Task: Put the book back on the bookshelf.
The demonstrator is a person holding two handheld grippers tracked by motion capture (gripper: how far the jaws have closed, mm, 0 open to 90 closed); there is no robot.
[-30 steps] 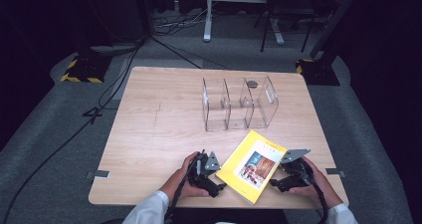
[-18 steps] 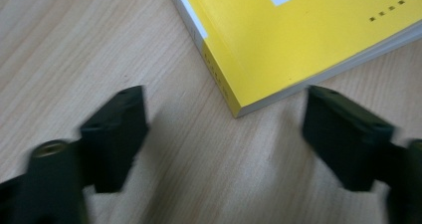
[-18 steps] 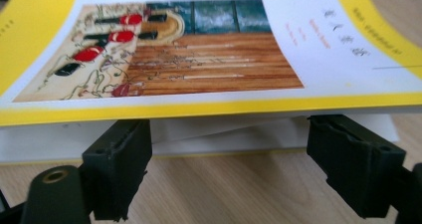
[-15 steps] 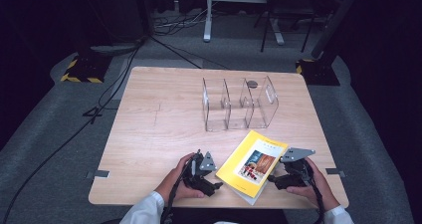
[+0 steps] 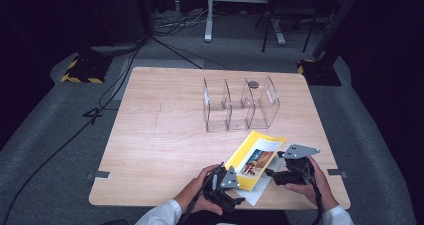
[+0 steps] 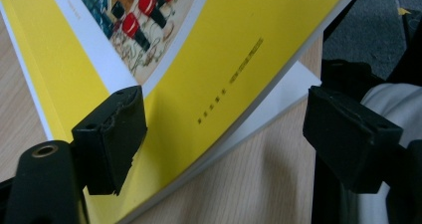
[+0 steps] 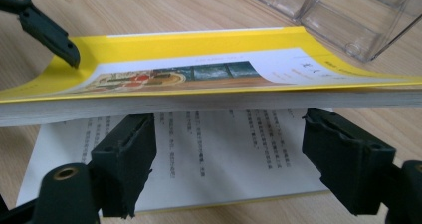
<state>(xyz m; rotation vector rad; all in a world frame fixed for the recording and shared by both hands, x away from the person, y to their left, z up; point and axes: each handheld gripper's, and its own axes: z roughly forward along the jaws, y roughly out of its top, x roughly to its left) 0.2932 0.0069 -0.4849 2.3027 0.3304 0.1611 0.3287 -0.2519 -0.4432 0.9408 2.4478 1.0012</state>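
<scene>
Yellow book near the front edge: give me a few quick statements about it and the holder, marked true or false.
1. The yellow book lies in front of the clear divider rack, outside it. True.
2. The book is fully closed and flat. False: in the right gripper view most of it is lifted, with a printed page still on the table.
3. The rack's compartments already hold books. False: they look empty.
4. The left gripper has open jaws at the book's corner. True.
5. The right gripper is clamped on the rack. False: its jaws stand open at the book's page edge.
</scene>
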